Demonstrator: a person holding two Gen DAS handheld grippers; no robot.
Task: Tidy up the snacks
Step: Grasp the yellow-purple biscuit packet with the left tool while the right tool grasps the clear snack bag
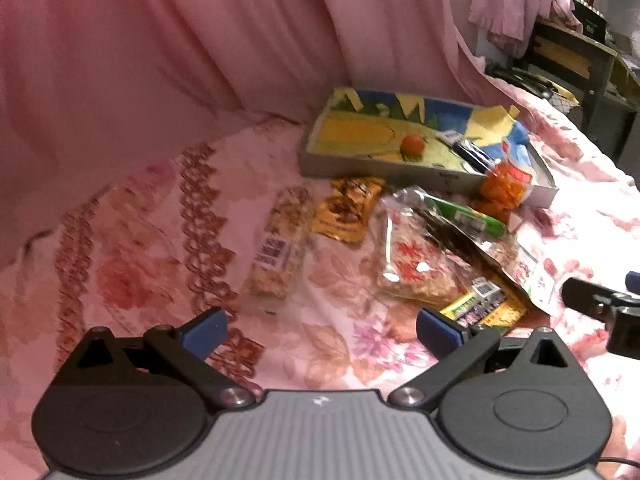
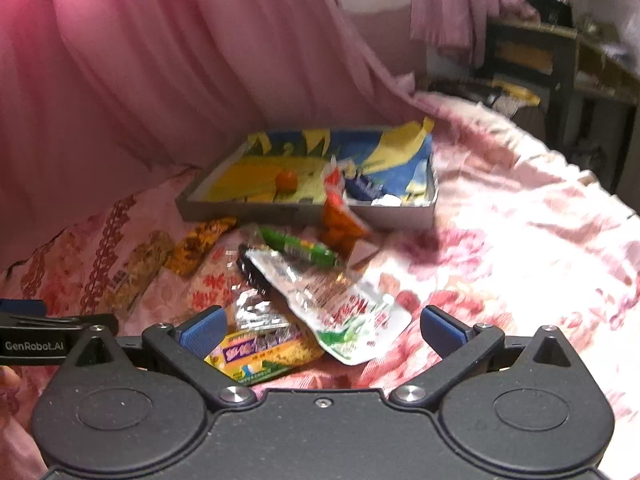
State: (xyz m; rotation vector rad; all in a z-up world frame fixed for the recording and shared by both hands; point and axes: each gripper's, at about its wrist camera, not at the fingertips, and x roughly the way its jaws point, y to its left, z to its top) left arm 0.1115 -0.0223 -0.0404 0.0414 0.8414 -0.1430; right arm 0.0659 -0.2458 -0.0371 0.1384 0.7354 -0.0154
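Our left gripper [image 1: 320,330] hangs with its blue-padded fingers [image 1: 202,330] spread wide and nothing between them, over the flowered pink bedspread [image 1: 132,264]. Our right gripper [image 2: 320,330] is just as wide and empty, hovering at the near edge of the snack pile; in the left wrist view part of it shows at the far right edge. Just past the right gripper's left finger lies a yellow and purple packet [image 2: 266,350], and overlapping it to the right is a white and green pouch [image 2: 348,316] with a crinkled silver upper part. Behind those sits a clear bag with red print [image 1: 412,264], and across its far side a slim green packet [image 2: 300,246] lies at a slant. To the left of the pile, on their own on the bedspread, we see a long cereal bar in clear wrap [image 1: 280,248] and next to it a brown and yellow biscuit packet [image 1: 348,212]. Farther off stands a shallow grey box [image 1: 360,166] lined with a yellow and blue picture; inside it rest a small orange round thing [image 1: 413,145] and a dark blue packet [image 1: 470,152]. A bag of orange snacks [image 1: 506,184] leans over the box's near rim. Pink curtain [image 1: 180,48] hangs behind and to the left.
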